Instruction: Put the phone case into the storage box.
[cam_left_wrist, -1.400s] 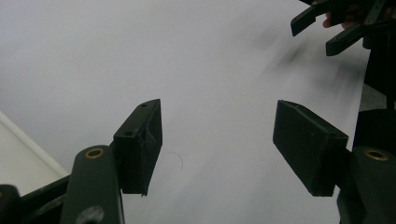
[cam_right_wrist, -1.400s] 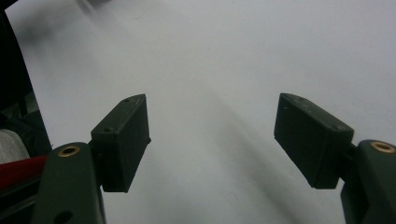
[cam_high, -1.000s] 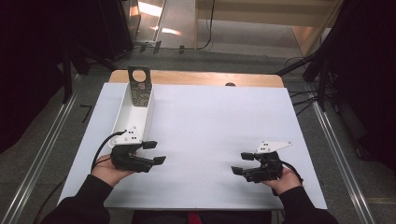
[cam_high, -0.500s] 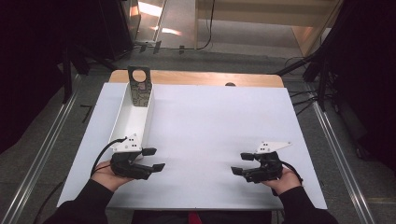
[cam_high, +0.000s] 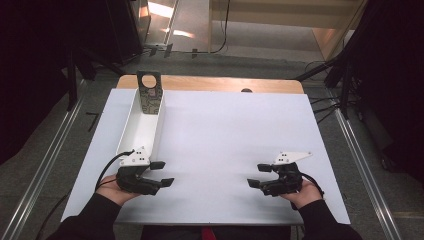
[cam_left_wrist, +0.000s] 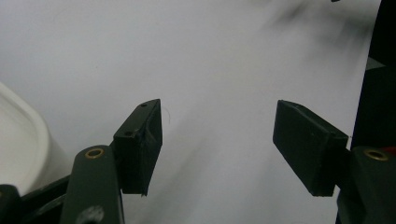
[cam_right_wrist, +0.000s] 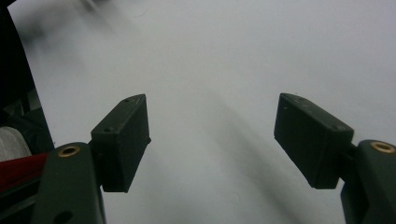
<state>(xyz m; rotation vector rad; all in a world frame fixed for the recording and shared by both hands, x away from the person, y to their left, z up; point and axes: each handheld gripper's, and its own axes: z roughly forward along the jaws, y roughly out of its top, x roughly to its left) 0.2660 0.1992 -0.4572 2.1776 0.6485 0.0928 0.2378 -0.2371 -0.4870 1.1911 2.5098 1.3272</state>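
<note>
**Both hand-held grippers held empty near the bench's front edge, tray not yet approached**

The left hand-held gripper (cam_high: 162, 173) is held low over the white bench (cam_high: 235, 135), just in front of the near end of the long white tray (cam_high: 142, 122). Its jaws are seen standing apart in the left gripper view, with nothing between them but the bare white surface; a rounded corner of the tray (cam_left_wrist: 21, 140) is seen at the left edge. The right hand-held gripper (cam_high: 257, 176) is held well apart from the tray, on the other side of the bench, its jaws likewise spread and empty.

The tray lies lengthwise along the bench's left side, and a dark perforated plate (cam_high: 149, 90) with a round hole is propped upright at its far end.

The step in hand is judged to be a resting pose with no grasp yet made. The next move is judged to call for the left hand-held gripper to be carried forward along the tray and its jaws lined up with the plate's thin edge or the tray wall before being closed.
</note>
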